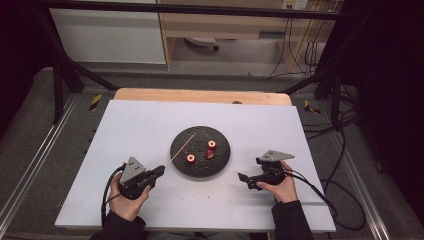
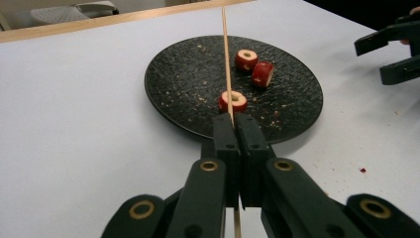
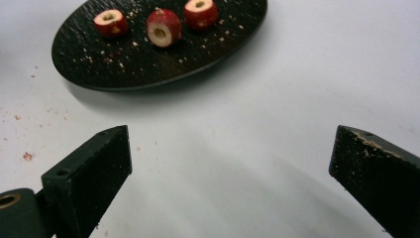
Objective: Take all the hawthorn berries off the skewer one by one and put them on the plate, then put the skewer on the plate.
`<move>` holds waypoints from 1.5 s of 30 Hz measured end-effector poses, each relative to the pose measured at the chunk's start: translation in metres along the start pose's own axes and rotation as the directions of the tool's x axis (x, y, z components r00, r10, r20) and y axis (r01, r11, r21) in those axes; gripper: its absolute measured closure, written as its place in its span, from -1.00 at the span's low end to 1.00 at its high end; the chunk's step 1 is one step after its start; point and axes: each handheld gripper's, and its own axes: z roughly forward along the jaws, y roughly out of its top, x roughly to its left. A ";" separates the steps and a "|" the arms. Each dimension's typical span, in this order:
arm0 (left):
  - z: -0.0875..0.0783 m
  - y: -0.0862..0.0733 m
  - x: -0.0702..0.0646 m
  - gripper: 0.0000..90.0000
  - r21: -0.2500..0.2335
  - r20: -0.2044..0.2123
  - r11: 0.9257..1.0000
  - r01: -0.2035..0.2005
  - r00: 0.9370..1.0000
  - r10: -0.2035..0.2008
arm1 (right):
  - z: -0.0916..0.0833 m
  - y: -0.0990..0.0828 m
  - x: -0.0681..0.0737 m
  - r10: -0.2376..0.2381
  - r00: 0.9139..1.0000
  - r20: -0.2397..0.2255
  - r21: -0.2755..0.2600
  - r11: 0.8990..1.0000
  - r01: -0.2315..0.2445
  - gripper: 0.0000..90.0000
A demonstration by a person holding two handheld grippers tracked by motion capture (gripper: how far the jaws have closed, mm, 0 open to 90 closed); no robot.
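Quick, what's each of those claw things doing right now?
Left gripper: closed on a thin wooden skewer.
Right gripper: open, holding nothing.

Legible text, labels, brands, numbers, signs: none on any surface in the three views.
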 end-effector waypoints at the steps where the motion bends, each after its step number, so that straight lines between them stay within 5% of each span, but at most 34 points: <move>1: 0.001 0.002 0.001 0.97 0.000 -0.004 1.000 0.001 1.000 -0.001 | -0.002 -0.002 -0.001 0.002 1.000 0.003 0.000 1.000 -0.002 -0.93; 14: 0.015 0.026 0.013 0.97 0.023 -0.022 1.000 0.004 1.000 -0.004 | -0.014 -0.013 -0.009 0.027 0.999 0.018 0.000 1.000 -0.027 -0.94; 27: 0.051 0.045 0.016 0.97 0.074 -0.030 0.997 0.004 1.000 -0.002 | -0.016 -0.017 -0.011 0.030 0.999 0.019 0.007 1.000 -0.030 -0.95; 45: 0.096 0.046 0.013 0.97 0.137 -0.060 0.990 0.029 0.998 -0.021 | -0.015 -0.020 -0.010 0.028 1.000 0.013 0.015 0.999 -0.028 -0.95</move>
